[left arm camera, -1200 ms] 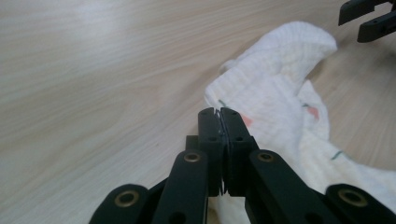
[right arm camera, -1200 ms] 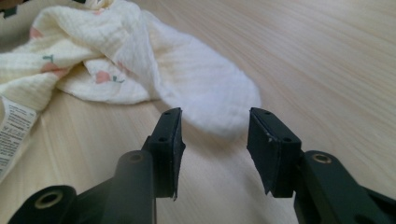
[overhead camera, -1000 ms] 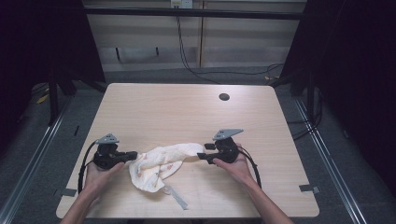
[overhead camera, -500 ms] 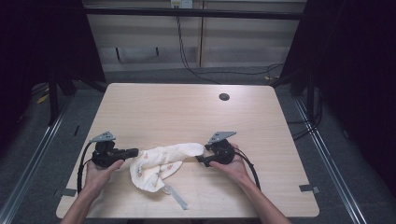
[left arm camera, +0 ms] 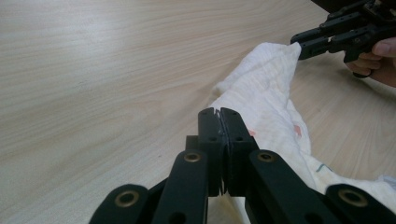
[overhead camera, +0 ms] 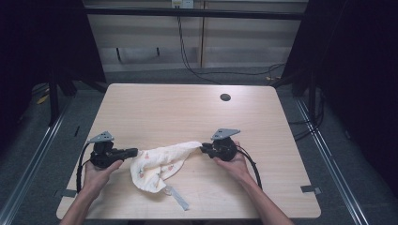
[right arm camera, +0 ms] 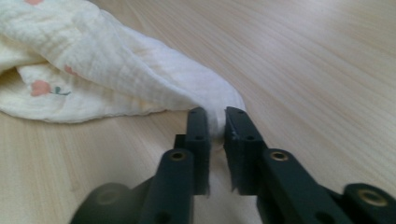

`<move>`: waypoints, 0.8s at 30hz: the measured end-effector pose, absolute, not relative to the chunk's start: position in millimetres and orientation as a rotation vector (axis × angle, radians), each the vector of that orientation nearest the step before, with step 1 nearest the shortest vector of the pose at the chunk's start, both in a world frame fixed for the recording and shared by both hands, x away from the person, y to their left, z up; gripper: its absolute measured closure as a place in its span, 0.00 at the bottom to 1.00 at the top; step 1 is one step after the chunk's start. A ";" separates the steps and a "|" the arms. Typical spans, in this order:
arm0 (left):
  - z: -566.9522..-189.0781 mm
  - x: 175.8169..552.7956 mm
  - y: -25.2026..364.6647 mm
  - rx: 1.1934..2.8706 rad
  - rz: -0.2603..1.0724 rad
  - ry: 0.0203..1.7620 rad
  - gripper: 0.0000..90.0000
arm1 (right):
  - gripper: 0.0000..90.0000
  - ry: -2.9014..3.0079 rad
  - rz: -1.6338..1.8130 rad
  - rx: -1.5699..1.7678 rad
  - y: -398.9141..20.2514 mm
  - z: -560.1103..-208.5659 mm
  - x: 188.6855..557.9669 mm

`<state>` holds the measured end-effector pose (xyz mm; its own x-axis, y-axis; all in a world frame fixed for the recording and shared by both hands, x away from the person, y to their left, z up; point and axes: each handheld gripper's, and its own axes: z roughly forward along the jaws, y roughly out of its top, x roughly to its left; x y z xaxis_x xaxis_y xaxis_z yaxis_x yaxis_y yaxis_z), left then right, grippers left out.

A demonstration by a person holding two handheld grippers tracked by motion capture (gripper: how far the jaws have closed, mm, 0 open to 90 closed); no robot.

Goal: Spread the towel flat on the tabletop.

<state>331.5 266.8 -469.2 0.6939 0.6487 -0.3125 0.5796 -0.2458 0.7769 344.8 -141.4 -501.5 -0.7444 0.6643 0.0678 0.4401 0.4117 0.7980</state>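
Observation:
A crumpled cream cloth (overhead camera: 159, 164) with small pink prints lies on the wooden table (overhead camera: 187, 112) between my two grippers. My left gripper (overhead camera: 136, 151) meets its left edge; in the left gripper view the jaws stand pressed together (left arm camera: 219, 113) and the cloth (left arm camera: 271, 93) fans out from their tips. My right gripper (overhead camera: 202, 149) is at the cloth's right end. Its jaws have just been closing, and in the right gripper view (right arm camera: 217, 116) they pinch a fold of the cloth (right arm camera: 116, 60) between them. The right gripper (left arm camera: 299, 44) also shows in the left gripper view.
A pale strip (overhead camera: 177, 198) trails from the cloth toward the table's front edge. A round cable hole (overhead camera: 225, 97) sits at the far side of the table. Small tape marks (overhead camera: 310, 189) lie near the front corners. Dark floor and rails surround the table.
The right gripper has edged slightly left onto the cloth's right end. The left hand and the bulk of the cloth lie much as before.

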 end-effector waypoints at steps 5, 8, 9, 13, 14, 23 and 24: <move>-468.2 330.5 265.8 1.928 0.091 0.944 0.98 | 0.99 2.391 1.319 0.969 -147.0 -493.6 345.7; -467.5 330.1 266.2 1.925 0.097 0.944 0.98 | 1.00 2.392 1.342 0.979 -150.4 -489.3 344.1; -466.4 329.7 266.5 1.929 0.100 0.939 0.98 | 1.00 2.390 1.350 0.977 -151.3 -487.9 343.7; -458.0 327.0 262.9 1.915 0.119 0.912 0.98 | 1.00 2.376 1.410 0.993 -159.0 -474.8 340.6; -455.7 326.6 261.8 1.916 0.124 0.908 0.98 | 1.00 2.371 1.423 1.001 -161.1 -469.5 339.3; -428.9 321.5 241.7 1.907 0.146 0.804 0.98 | 1.00 2.370 1.426 0.987 -178.3 -429.9 328.4; -427.4 322.2 241.0 1.907 0.149 0.805 0.98 | 1.00 2.371 1.423 0.988 -182.0 -425.0 326.2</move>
<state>322.2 241.0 -427.4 0.7689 0.5920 -0.2414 0.4660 -0.2605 0.8455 326.2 -182.0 -425.0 -0.7551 0.6362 0.1586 0.4391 0.3112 0.8428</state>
